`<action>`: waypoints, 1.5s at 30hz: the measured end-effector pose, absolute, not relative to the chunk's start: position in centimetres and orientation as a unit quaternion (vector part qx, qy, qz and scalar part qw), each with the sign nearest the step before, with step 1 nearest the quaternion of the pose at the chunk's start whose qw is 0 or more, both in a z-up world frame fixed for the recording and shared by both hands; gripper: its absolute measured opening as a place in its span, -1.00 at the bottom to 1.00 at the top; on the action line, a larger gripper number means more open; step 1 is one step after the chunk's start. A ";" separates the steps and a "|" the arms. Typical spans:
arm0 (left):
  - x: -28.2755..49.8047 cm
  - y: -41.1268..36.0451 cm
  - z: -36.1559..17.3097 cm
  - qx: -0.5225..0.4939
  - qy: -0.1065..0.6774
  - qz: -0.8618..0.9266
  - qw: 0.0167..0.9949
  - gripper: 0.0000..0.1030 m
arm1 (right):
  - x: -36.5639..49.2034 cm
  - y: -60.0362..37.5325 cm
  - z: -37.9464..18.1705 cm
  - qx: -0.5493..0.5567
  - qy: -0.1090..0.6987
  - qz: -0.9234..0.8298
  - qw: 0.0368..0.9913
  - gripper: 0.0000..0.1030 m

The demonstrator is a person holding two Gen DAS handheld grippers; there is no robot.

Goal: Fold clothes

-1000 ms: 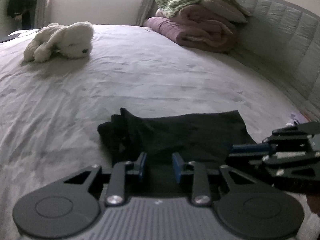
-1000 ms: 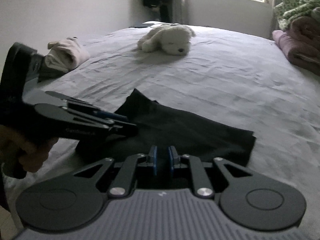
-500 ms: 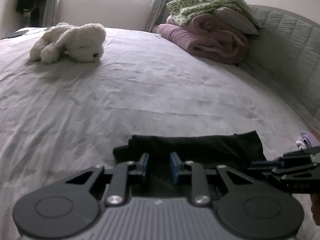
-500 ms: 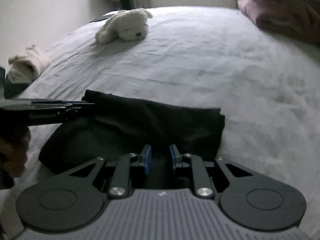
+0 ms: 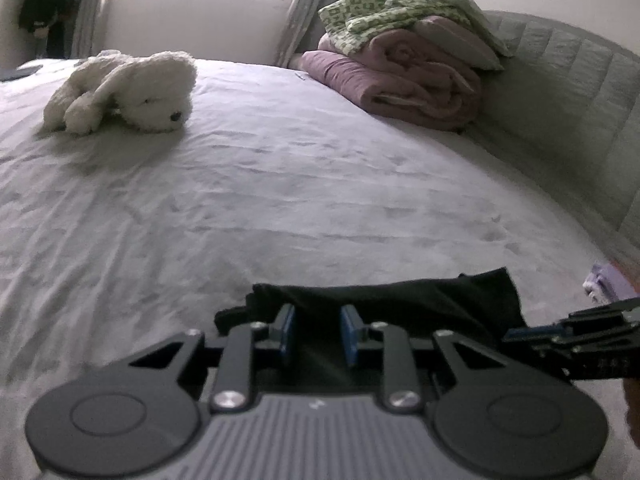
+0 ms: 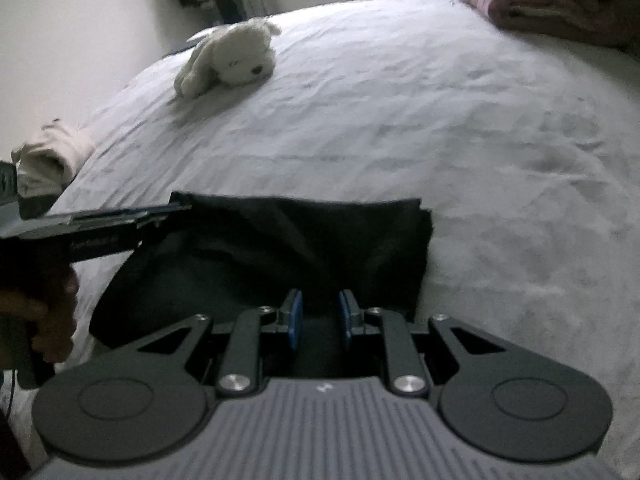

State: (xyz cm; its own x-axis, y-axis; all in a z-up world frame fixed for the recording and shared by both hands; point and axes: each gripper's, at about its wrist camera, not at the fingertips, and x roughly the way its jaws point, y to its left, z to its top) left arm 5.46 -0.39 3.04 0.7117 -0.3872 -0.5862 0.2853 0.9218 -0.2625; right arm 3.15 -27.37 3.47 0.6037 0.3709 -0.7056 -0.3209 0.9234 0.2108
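A black garment (image 5: pixel 400 304) lies folded in a flat, wide strip on the white bed sheet (image 5: pixel 280 200), close to the near edge. My left gripper (image 5: pixel 317 334) is open just over its left part, with dark cloth showing between the blue pads. In the right wrist view the same garment (image 6: pixel 300 240) spreads ahead of my right gripper (image 6: pixel 320 318), which is open above its near edge. The left gripper (image 6: pixel 120 220) comes in from the left, a hand (image 6: pixel 48 320) holding it. The right gripper (image 5: pixel 560 332) shows at the garment's right end.
A white plush dog (image 5: pixel 128 92) lies at the far left of the bed. Stacked pink and green blankets (image 5: pixel 400 80) sit against the padded headboard (image 5: pixel 580 120). A cream clothing bundle (image 6: pixel 52 156) rests at the bed's left edge. A small purple item (image 5: pixel 604 284) lies at right.
My right gripper went from shut to open and let go of the garment's edge. Both grippers drew back toward the near edge; the garment now lies flatter.
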 end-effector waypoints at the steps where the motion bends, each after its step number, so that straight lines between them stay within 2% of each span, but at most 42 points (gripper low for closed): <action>1: 5.3 -0.4 3.3 -0.079 0.333 -0.186 0.921 -0.47 | 3.0 -27.3 3.8 0.029 0.392 0.193 0.899 -0.51; 7: 2.9 -2.0 4.8 -0.055 0.318 -0.236 0.917 -0.45 | 2.4 -27.6 5.2 0.020 0.362 0.193 0.912 -0.44; 11: 1.2 -3.5 4.7 -0.038 0.321 -0.277 0.905 -0.36 | 2.9 -27.9 4.9 0.018 0.364 0.181 0.913 -0.44; 15: 0.5 -5.0 3.4 -0.014 0.339 -0.304 0.890 -0.35 | 4.4 -28.2 3.8 0.002 0.392 0.142 0.909 -0.42; 20: 1.0 -5.2 2.9 0.002 0.341 -0.293 0.893 -0.33 | 5.9 -30.1 2.7 0.048 0.432 0.116 0.893 -0.33; 26: 1.5 -5.1 2.8 -0.004 0.343 -0.288 0.894 -0.32 | 5.3 -29.6 4.8 0.031 0.344 0.105 0.932 -0.33; 27: 1.6 -5.0 2.7 -0.006 0.343 -0.288 0.894 -0.32 | 5.3 -29.4 4.9 0.032 0.333 0.116 0.935 -0.42; 28: 1.7 -5.0 2.6 -0.007 0.344 -0.288 0.894 -0.32 | 5.3 -29.2 5.0 0.032 0.322 0.128 0.937 -0.64; 33: 2.1 -4.9 2.4 -0.015 0.346 -0.287 0.893 -0.32 | 6.3 -27.3 3.3 -0.001 0.331 0.148 0.932 -0.79; 34: 2.0 -5.0 2.3 -0.014 0.346 -0.286 0.894 -0.31 | 6.8 -27.1 2.6 -0.010 0.347 0.136 0.928 -0.91; 35: 2.0 -5.0 2.3 -0.015 0.346 -0.286 0.894 -0.31 | 7.1 -27.2 2.1 -0.010 0.354 0.130 0.926 -0.95; 45: 5.2 -2.1 2.7 -0.069 0.342 -0.202 0.915 -0.25 | 7.1 -27.2 2.0 -0.003 0.355 0.113 0.928 -0.97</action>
State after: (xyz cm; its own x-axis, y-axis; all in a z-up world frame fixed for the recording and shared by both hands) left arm 5.25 -2.07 2.71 0.6836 -0.4171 -0.5989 0.3233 0.9087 -0.2640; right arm 7.12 -27.21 2.00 0.7221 0.2077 -0.6599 -0.2121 0.9744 0.0746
